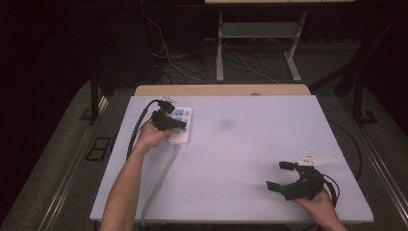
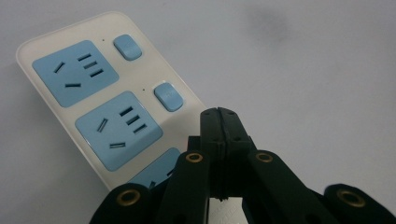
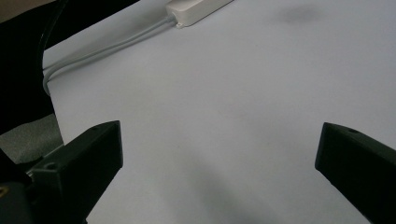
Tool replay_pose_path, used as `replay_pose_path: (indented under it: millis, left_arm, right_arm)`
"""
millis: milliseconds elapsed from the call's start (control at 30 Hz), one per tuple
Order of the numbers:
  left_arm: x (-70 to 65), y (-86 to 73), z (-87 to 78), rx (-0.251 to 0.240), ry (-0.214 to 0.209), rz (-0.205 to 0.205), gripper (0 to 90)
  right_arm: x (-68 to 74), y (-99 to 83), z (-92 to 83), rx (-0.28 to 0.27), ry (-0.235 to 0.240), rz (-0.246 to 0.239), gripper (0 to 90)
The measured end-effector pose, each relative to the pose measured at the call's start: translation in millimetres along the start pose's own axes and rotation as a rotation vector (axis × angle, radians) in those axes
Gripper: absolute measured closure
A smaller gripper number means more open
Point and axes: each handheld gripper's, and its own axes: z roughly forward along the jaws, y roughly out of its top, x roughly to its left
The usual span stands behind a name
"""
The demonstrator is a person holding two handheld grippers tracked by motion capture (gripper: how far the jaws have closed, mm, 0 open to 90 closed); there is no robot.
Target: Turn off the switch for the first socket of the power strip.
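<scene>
My left gripper (image 2: 219, 112) has its jaws pressed flat together with nothing between them, and it hangs just over the near end of the white power strip (image 2: 70, 116). Past the closed tips lie the strip's pale blue sockets, and one blue rocker switch (image 2: 168, 96) sits just beyond and left of the tips, with a second switch (image 2: 127, 47) farther ahead. I cannot tell whether the tips touch the strip's face. From above, my left gripper (image 1: 166, 120) covers the strip (image 1: 182, 126), whose grey cable (image 1: 159, 185) trails back beside my forearm. My right gripper (image 1: 284, 175) rests well apart from all that, low on the white tabletop (image 1: 240, 159), its jaws spread wide and holding nothing.
</scene>
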Motion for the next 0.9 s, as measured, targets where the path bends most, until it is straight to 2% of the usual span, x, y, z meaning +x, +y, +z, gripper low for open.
replay_pose_path:
  millis: [133, 233, 367, 467, 633, 733, 800, 900]
  left_arm:
    - [-0.1, -0.2, 1.0, 0.007, -0.002, 0.002, 89.3]
    - [-1.4, -0.8, 3.6, 0.030, 0.007, 0.009, 89.3]
    - [-2.1, -0.8, 4.8, 0.031, 0.019, 0.006, 89.6]
    - [-3.7, 0.5, 4.3, 0.047, 0.037, 0.022, 89.9]
    - [-5.7, -1.0, 4.8, 0.036, 0.051, 0.028, 90.0]
    - [-7.1, -2.6, 5.8, 0.030, 0.062, 0.013, 90.0]
    - [-4.7, -3.9, 5.6, 0.020, 0.049, -0.021, 90.0]
    - [-2.3, -5.7, 5.3, 0.006, 0.033, -0.037, 90.0]
  right_arm:
    - [-0.2, -0.1, -0.4, -0.001, 0.001, -0.001, 0.6]
    - [-0.7, 0.1, -0.8, -0.004, -0.001, 0.000, 0.6]
    - [-0.6, 0.0, -1.0, -0.003, -0.002, 0.001, 0.6]
    - [-0.5, -0.3, -1.5, -0.003, -0.007, 0.004, 0.6]
    - [0.0, -0.7, -3.2, -0.007, -0.008, 0.007, 0.6]
    - [0.9, -0.9, -3.6, -0.010, -0.010, 0.007, 0.6]
    - [1.5, -0.7, -3.7, -0.013, -0.010, 0.009, 0.6]
    - [2.4, -0.7, -3.9, -0.014, -0.009, 0.009, 0.6]
